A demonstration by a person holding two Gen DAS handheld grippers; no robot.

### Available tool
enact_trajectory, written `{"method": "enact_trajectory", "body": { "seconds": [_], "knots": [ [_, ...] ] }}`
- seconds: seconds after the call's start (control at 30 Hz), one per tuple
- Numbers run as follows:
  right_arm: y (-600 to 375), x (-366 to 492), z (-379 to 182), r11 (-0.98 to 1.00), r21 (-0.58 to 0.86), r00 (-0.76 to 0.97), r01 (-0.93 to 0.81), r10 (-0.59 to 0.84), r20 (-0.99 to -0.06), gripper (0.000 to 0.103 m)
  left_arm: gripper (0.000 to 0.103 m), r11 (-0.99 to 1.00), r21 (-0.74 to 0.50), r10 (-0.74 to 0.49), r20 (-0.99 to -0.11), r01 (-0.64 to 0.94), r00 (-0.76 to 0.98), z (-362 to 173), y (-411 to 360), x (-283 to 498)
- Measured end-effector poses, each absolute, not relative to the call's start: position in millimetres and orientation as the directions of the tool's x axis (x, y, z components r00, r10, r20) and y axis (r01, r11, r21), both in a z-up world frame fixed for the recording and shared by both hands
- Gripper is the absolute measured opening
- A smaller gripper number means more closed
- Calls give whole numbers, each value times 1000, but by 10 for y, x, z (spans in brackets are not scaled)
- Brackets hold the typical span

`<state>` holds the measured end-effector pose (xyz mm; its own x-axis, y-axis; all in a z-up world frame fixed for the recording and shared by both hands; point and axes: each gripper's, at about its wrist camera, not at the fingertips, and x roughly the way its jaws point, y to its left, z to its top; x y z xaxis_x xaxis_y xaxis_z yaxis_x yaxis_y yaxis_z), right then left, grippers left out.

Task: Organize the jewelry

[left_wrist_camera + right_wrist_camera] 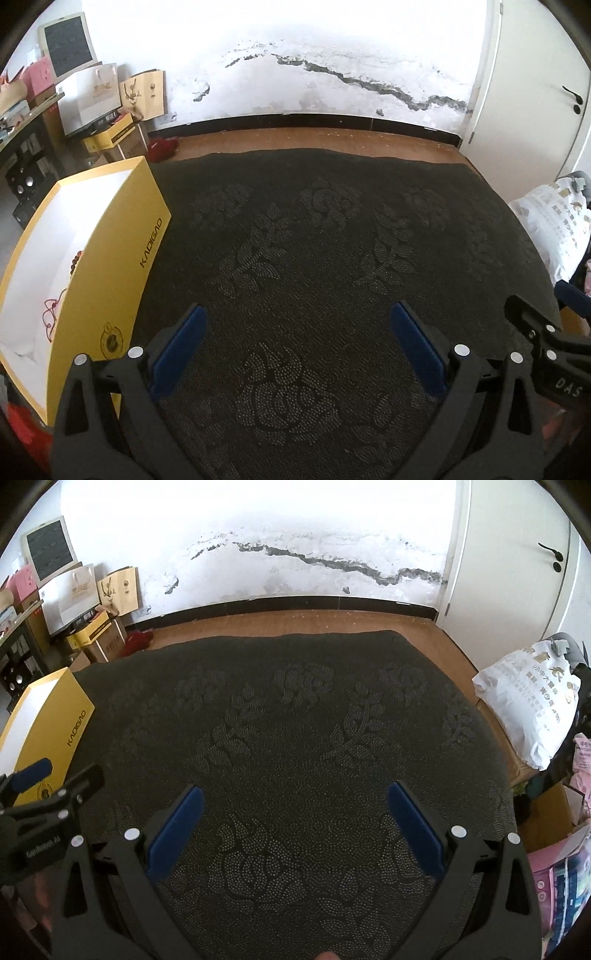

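A yellow box [122,258] marked KADIGAO with a white inside stands open at the left edge of the dark floral cloth [332,240]. Inside it lie a red cord necklace [51,314] and a brown bead bracelet [75,260], partly hidden by the box wall. My left gripper [299,314] is open and empty over the cloth, just right of the box. My right gripper [295,794] is open and empty over the cloth's middle. The box also shows in the right wrist view [55,723], with the left gripper [40,786] in front of it.
A white printed sack [528,709] lies off the cloth's right side. Paper bags and cartons [107,107] stand at the back left by a dark shelf [22,166]. A white door [517,565] is at the right. The wood floor [295,622] runs behind the cloth.
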<state>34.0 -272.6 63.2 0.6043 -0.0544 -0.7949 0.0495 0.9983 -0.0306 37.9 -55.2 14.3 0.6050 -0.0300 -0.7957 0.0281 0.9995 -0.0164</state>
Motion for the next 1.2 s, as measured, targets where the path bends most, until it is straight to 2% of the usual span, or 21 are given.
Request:
{"method": "enact_trajectory", "body": {
  "seconds": [1.2],
  "knots": [
    [-2552,418,567,998,-61,603,14,-57,-796,96,97,1000,-6,-9,-789,7,614,187,-314,370]
  ]
}}
